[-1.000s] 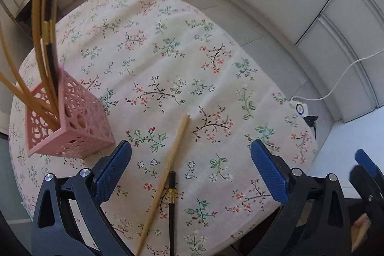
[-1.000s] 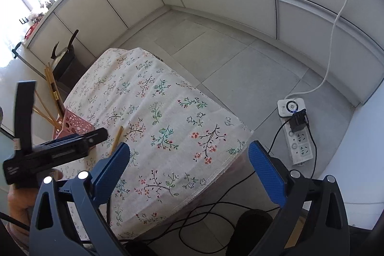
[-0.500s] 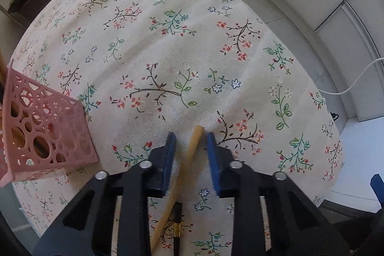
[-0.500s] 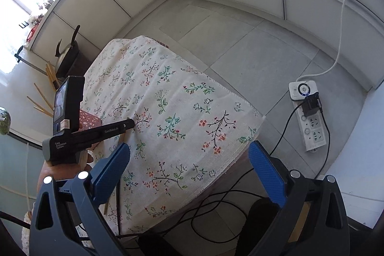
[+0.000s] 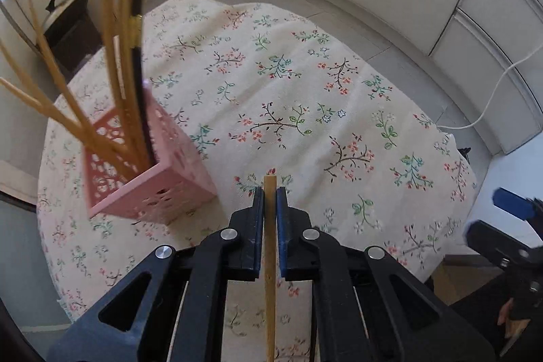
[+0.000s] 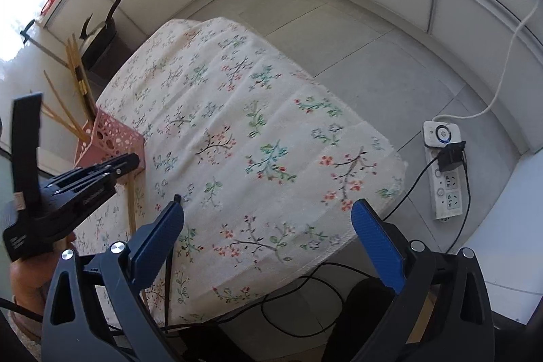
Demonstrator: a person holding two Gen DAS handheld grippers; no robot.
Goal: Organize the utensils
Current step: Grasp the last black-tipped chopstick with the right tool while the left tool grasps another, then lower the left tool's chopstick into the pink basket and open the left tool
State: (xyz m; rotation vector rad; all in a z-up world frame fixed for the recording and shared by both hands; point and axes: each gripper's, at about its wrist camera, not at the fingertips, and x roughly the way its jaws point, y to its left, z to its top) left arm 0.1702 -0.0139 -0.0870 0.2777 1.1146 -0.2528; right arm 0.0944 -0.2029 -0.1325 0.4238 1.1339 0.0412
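My left gripper [image 5: 270, 192] is shut on a light wooden chopstick [image 5: 270, 277] and holds it lifted above the floral tablecloth [image 5: 305, 111]. The pink perforated holder [image 5: 149, 172] stands just left of it, with several wooden chopsticks and a black one [image 5: 137, 63] upright inside. In the right wrist view the left gripper [image 6: 132, 160] shows beside the holder [image 6: 108, 141] with the chopstick [image 6: 130, 202] hanging below. My right gripper [image 6: 268, 226] is open and empty off the table's near edge. A black chopstick [image 6: 169, 260] lies by its left finger.
A power strip [image 6: 444, 172] with cables lies on the tiled floor to the right of the table. A kettle on a dark stand [image 5: 73, 19] sits behind the table. White cabinets line the walls.
My left gripper closed on the wooden chopstick and lifted it off the cloth, towards the pink holder. The right gripper stayed open and shifted slightly.
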